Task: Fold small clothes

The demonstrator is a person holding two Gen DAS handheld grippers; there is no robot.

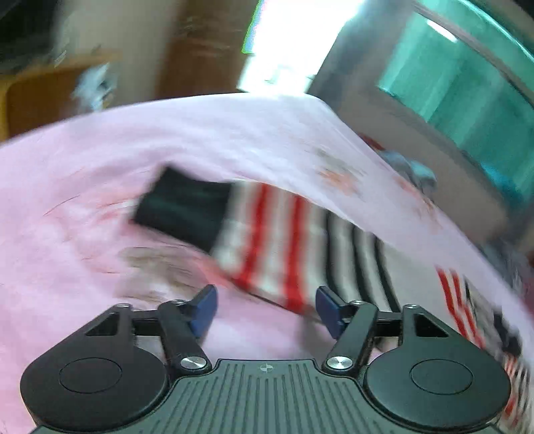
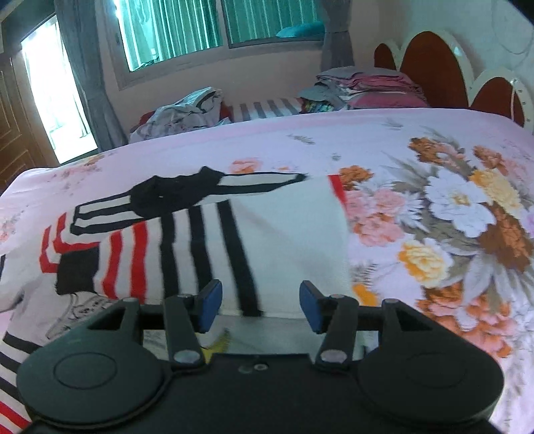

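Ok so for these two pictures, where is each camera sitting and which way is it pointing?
Left wrist: on the left gripper, angled down over the pink floral bedsheet at the striped garment; badly blurred; its open blue-padded fingers show.
Right wrist: on the right gripper, angled down across the bedsheet toward the window and headboard; its open fingers show.
Shared: the striped garment and the bedsheet.

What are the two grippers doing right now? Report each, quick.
Left gripper: open, holding nothing, above the striped garment.
Right gripper: open, holding nothing, over the garment's edge.
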